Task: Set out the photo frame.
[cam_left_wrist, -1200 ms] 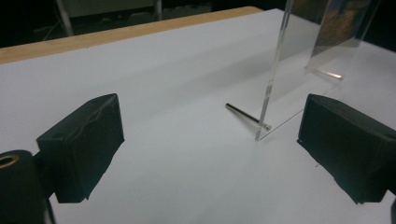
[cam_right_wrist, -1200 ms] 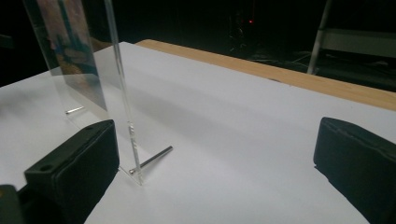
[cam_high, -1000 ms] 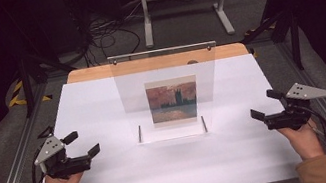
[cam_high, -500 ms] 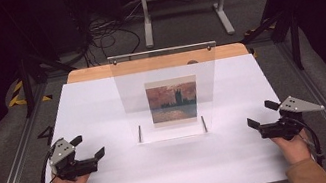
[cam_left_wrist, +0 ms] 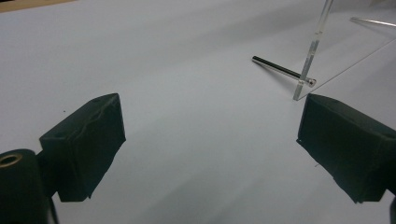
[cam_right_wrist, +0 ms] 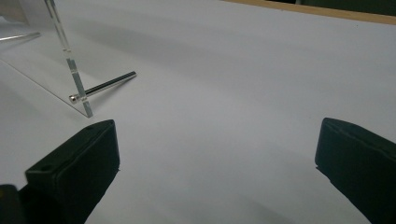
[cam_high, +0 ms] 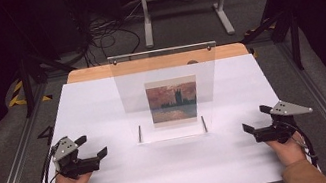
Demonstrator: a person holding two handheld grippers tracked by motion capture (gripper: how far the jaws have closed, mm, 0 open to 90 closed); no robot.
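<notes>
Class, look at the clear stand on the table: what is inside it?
A picture of dark towers against a reddish sky sits inside the clear stand. Its back side is hidden, facing away from the camera.

The person wears tan, ochre-coloured sleeves that end at the wrists, one on each forearm. The left claw (cam_high: 92, 146) is a black body with two blunt black jaws and a pale grey three-cornered plate on top, dotted with small dark screws; a thin black cable loops from its rear beside the left hand (cam_high: 72, 182). The right claw (cam_high: 257, 119) matches it, with a longer, pointed grey plate and a black cable curling past the right hand (cam_high: 288, 147). Seen close in the left claw view, the jaw pads are matt black rectangular blocks with slightly rumpled faces, and a brass-coloured ring sits on a round black part at the lower left.
</notes>
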